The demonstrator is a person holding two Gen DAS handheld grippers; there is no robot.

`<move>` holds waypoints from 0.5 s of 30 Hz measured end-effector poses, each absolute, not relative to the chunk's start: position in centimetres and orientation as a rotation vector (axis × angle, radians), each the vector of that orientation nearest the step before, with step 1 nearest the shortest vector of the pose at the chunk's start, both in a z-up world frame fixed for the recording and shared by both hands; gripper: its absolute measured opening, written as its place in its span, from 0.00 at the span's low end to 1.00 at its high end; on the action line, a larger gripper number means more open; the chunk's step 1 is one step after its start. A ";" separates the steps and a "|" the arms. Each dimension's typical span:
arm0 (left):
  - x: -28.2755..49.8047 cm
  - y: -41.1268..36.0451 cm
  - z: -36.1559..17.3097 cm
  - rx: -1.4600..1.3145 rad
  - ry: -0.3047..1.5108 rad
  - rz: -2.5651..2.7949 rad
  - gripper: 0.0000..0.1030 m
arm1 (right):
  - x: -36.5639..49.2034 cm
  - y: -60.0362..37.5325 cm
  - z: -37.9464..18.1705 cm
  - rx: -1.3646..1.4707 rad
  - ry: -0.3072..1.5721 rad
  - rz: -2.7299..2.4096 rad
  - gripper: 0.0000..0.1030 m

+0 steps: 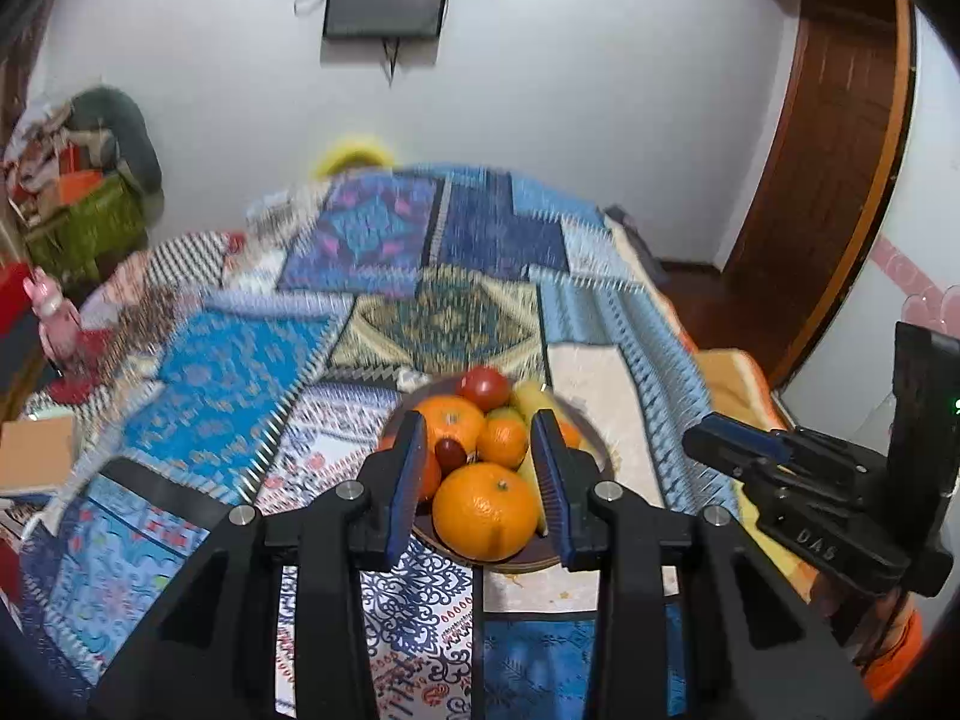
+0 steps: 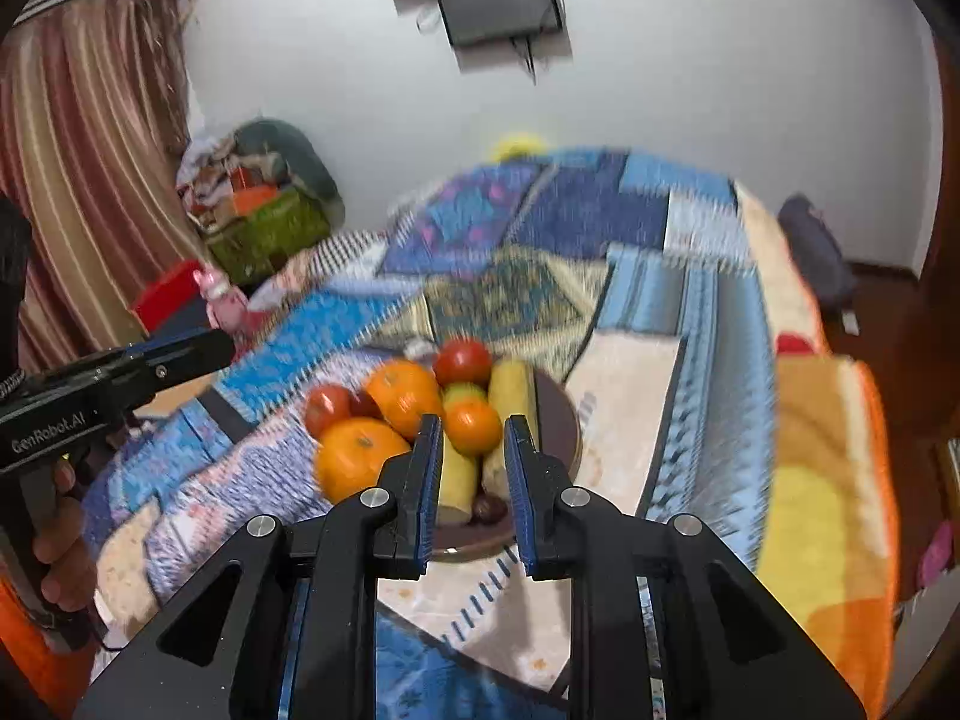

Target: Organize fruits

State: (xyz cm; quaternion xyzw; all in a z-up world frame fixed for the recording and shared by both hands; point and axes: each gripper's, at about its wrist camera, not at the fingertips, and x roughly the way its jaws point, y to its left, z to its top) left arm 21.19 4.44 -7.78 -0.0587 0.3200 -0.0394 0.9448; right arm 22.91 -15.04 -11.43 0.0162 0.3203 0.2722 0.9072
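Observation:
A brown plate (image 1: 522, 564) heaped with fruit sits on the patchwork blanket. On it are a large orange (image 1: 486, 510), a second orange (image 1: 450, 420), a small orange (image 1: 503, 441), a red tomato (image 1: 483, 387), a banana (image 1: 531, 399) and a dark plum (image 1: 450, 453). My left gripper (image 1: 479, 420) hovers above the plate's near side, open and empty. In the right wrist view the plate (image 2: 561, 414) shows bananas (image 2: 510, 390), tomatoes (image 2: 462, 360) and an orange (image 2: 354, 456). My right gripper (image 2: 474, 420) hangs above them, its jaws nearly together with nothing between.
The blanket (image 1: 240, 360) covers a bed that fills the middle. A pink toy (image 1: 57, 324), a cardboard box (image 1: 36, 450) and a dark flat slab (image 1: 156, 486) lie at the left. A clutter pile (image 1: 90, 192) stands by the wall, a wooden door (image 1: 840, 150) at the right.

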 end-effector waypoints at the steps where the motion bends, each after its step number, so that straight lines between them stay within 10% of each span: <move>1: 20.7 4.4 -7.2 -0.114 0.635 -0.077 0.35 | 22.5 -15.2 -10.9 0.039 0.646 0.565 0.19; 15: 8.9 2.9 2.5 -0.052 0.314 -0.073 0.38 | 11.6 -16.5 -0.4 0.057 0.318 0.582 0.20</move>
